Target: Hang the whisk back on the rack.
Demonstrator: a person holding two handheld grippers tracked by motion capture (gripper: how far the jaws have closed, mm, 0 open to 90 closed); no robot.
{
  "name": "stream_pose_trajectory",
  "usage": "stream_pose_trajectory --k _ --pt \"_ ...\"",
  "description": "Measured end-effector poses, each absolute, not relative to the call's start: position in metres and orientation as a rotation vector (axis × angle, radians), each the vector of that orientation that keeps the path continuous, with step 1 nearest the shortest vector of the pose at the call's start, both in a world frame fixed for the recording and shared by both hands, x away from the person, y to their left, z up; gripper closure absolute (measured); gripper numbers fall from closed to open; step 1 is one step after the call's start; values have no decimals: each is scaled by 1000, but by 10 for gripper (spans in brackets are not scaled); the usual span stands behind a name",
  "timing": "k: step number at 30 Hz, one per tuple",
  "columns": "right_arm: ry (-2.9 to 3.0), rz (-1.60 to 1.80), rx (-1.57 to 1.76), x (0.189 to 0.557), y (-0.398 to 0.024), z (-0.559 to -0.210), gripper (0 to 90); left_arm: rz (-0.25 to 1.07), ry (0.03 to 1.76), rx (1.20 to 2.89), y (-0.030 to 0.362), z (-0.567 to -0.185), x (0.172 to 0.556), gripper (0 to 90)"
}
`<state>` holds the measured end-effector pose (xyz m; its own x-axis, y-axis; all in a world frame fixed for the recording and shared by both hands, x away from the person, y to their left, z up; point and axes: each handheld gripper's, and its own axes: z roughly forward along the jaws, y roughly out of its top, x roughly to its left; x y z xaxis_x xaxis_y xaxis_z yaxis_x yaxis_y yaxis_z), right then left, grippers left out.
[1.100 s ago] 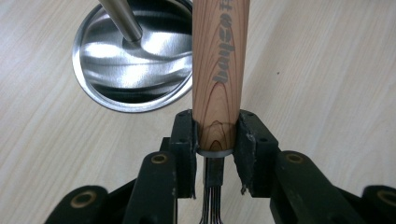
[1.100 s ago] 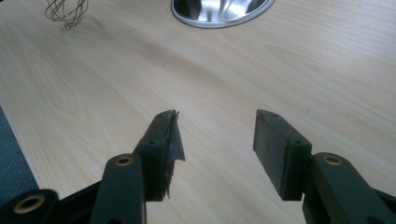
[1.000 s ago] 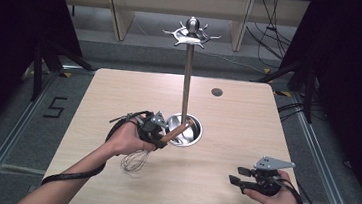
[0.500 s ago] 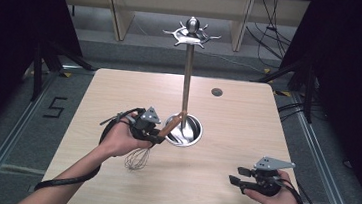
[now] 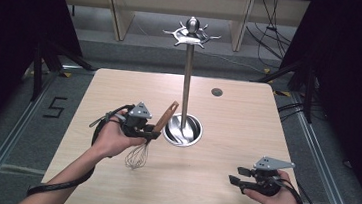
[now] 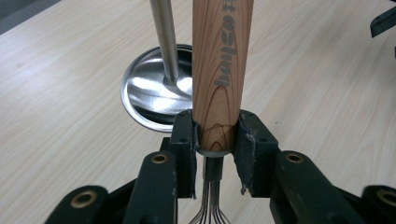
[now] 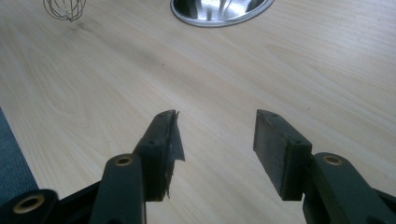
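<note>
A whisk with a wooden handle [image 5: 166, 115] and wire loops [image 5: 136, 156] is held in my left gripper [image 5: 151, 134], which is shut on the handle's lower end [image 6: 217, 116]. The handle slants up toward the steel pole [image 5: 187, 82] of a hook stand, and the wires hang down near the table. The stand's round steel base [image 5: 182, 131] lies just right of the whisk and its hooked crown [image 5: 191, 32] is high above. My right gripper [image 5: 234, 179] rests at the table's front right, jaws open with nothing between them [image 7: 215, 135].
The wooden table [image 5: 247, 118] has a small dark round hole [image 5: 216, 92] at the back right. The stand's base [image 7: 219, 9] and the whisk's wires [image 7: 64, 8] lie ahead in the right gripper view. Dark curtains and shelving surround the table.
My left gripper has lifted and tipped the whisk more upright, its handle now closer to the pole. The right gripper has stayed put.
</note>
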<state>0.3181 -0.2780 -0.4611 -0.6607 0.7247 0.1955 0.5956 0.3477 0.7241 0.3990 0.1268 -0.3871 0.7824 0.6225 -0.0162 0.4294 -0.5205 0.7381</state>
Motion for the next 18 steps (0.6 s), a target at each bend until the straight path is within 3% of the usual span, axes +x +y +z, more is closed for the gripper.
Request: stream_pose_trajectory --k 18 --pt "2444 1201 1165 320 -279 -462 502 357 825 2120 140 -368 394 693"
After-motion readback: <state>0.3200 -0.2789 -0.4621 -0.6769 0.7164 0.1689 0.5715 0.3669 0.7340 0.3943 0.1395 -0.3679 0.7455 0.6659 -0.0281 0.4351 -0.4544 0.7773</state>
